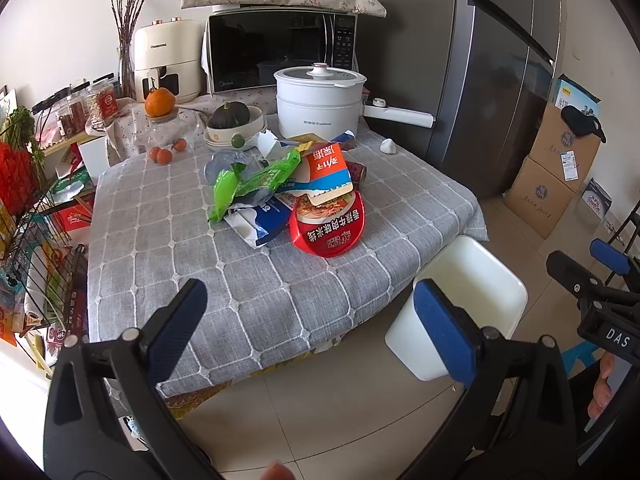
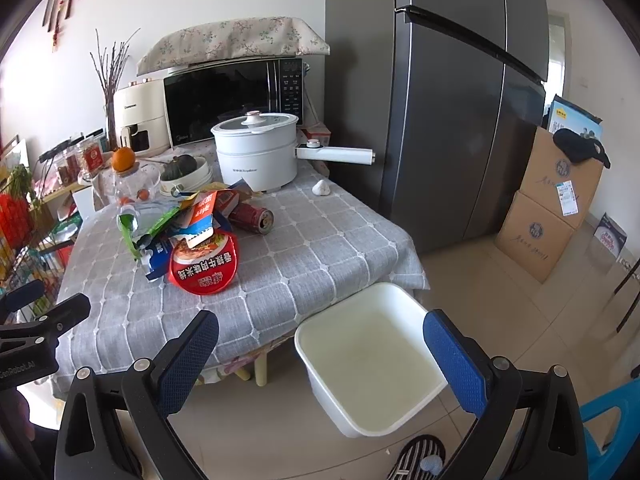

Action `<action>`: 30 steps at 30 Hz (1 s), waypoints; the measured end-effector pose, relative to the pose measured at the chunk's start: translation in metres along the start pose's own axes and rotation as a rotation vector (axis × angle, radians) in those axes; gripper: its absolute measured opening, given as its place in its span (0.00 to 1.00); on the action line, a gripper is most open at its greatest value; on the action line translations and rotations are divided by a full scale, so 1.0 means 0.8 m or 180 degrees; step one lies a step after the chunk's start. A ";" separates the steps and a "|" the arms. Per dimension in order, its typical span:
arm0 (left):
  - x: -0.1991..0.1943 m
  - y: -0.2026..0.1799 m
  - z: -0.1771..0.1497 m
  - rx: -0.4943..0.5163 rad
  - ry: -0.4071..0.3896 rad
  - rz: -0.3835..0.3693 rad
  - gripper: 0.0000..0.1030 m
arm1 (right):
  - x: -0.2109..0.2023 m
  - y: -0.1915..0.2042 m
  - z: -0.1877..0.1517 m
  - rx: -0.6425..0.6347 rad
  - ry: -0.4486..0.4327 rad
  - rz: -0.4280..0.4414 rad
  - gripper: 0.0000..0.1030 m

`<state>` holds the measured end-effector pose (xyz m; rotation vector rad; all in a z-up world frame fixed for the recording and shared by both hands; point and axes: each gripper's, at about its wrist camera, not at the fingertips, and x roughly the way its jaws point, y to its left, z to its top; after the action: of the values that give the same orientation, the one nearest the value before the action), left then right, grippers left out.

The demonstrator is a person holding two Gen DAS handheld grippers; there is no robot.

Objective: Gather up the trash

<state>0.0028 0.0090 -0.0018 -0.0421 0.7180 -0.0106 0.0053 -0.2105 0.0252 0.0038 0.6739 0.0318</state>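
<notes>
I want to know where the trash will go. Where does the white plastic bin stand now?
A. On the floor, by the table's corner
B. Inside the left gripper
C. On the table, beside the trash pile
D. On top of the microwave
A: the white plastic bin stands open on the tiled floor beside the corner of the table, lower than the trash pile.

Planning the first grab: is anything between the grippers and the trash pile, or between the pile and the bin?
Nothing visible. Bare tablecloth lies between both open grippers and the trash pile. The white bin sits open on the floor beside the table's near corner, nothing covering it.
</notes>
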 end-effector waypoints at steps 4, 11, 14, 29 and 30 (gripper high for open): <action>0.000 0.001 0.001 -0.0001 -0.0004 0.0010 1.00 | 0.000 0.001 0.001 0.0016 0.0006 0.0018 1.00; -0.003 0.006 0.001 -0.0043 -0.0039 -0.0005 1.00 | 0.001 0.003 0.001 0.0018 0.0003 0.0024 1.00; -0.004 0.007 0.000 -0.0034 -0.0040 -0.0003 1.00 | 0.002 0.006 0.001 0.0020 0.0000 0.0027 1.00; -0.005 0.008 0.000 -0.0035 -0.0042 -0.0006 1.00 | 0.002 0.005 0.001 0.0041 -0.0004 0.0028 1.00; -0.004 0.008 0.000 -0.0036 -0.0042 -0.0004 1.00 | 0.002 0.005 0.001 0.0041 -0.0003 0.0029 1.00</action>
<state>0.0003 0.0152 0.0006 -0.0534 0.7049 -0.0076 0.0068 -0.2064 0.0248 0.0191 0.6733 0.0364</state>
